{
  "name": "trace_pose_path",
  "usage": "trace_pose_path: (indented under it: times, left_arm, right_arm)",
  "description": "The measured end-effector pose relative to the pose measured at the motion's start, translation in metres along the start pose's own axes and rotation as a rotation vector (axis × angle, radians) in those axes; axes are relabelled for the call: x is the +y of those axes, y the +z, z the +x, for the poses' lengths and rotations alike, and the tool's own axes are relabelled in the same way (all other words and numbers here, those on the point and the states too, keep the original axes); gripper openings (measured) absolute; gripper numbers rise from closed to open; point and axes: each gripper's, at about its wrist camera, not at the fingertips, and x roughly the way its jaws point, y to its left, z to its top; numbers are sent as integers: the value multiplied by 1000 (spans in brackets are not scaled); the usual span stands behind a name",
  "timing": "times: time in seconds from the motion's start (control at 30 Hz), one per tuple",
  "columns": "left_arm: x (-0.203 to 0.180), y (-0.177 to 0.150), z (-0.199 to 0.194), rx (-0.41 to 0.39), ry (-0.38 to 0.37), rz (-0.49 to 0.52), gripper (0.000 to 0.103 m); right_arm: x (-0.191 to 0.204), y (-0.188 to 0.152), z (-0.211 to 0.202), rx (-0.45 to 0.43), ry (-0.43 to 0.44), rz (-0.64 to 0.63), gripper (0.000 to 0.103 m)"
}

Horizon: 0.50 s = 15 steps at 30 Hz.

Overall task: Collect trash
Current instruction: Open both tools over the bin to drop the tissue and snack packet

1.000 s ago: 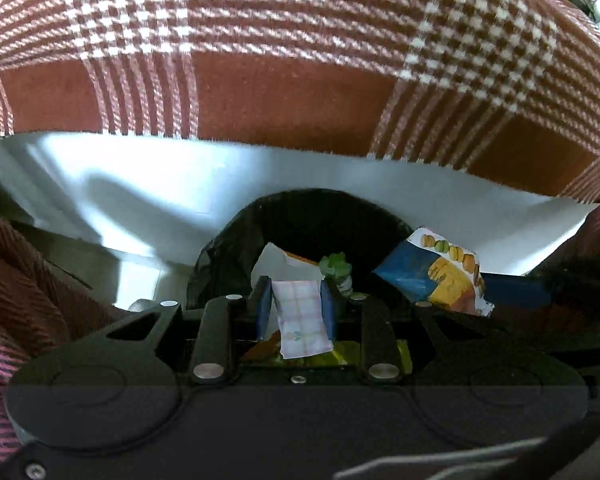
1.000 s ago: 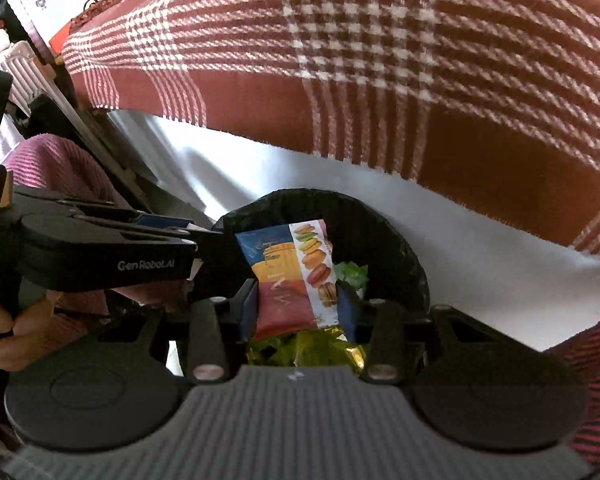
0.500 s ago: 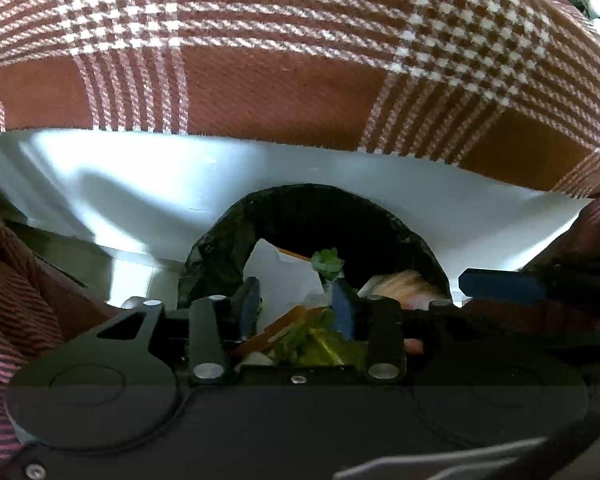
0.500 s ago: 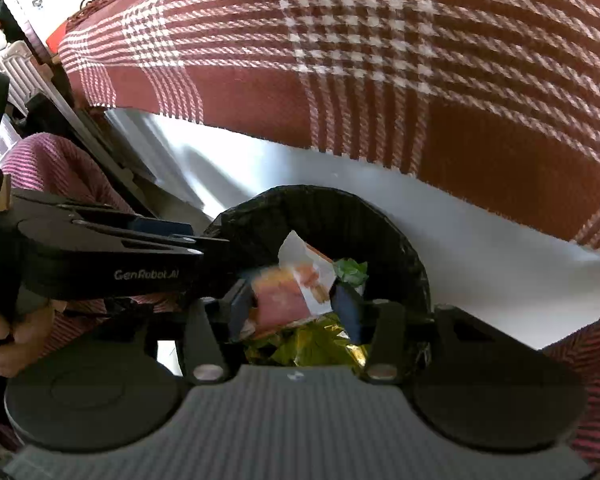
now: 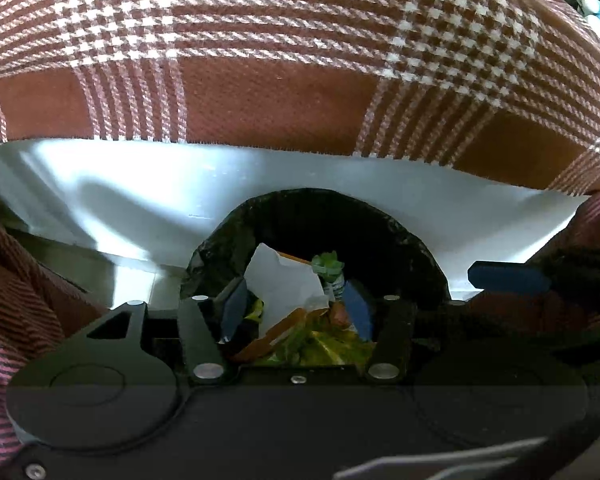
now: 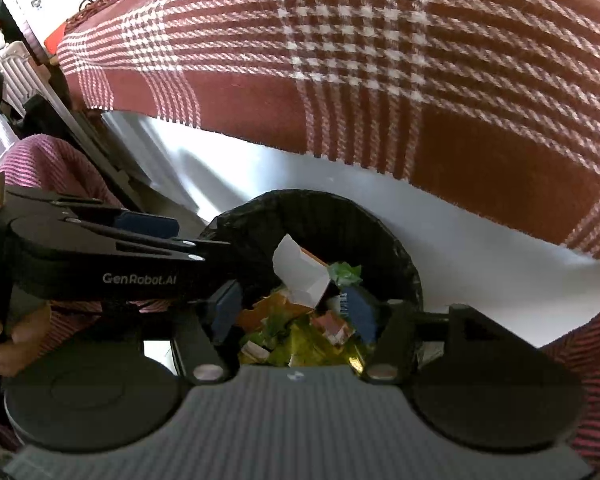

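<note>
A black-lined trash bin [image 5: 312,208] [image 6: 320,208] stands below both grippers, holding a white paper scrap [image 5: 280,280] [image 6: 296,276], green, yellow and orange wrappers [image 6: 300,336]. My left gripper [image 5: 296,306] hangs over the bin mouth, its jaws opening with nothing held between the blue pads. My right gripper [image 6: 292,312] also hangs over the bin, jaws opening and empty; the snack packet [image 6: 334,326] lies in the bin. The right gripper's blue fingertip [image 5: 508,276] shows at the right of the left wrist view.
A brown and white plaid cloth [image 5: 300,60] [image 6: 380,60] covers the surface behind the bin, over a white panel [image 5: 140,200]. A hand [image 6: 4,332] holds the left gripper's body [image 6: 112,264]. A striped pink sleeve [image 6: 52,164] lies at the sides.
Both grippers opened. The checked paper dropped from the left gripper and the macaron snack packet dropped from the right, both into the bin.
</note>
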Motion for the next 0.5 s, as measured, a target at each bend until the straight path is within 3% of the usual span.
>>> trace_pose_path:
  times: [0.5]
  left_arm:
    - [2,1,1,10,-17,11,55]
  right_arm:
    - [2,-1,-2,-8,-16,12,75]
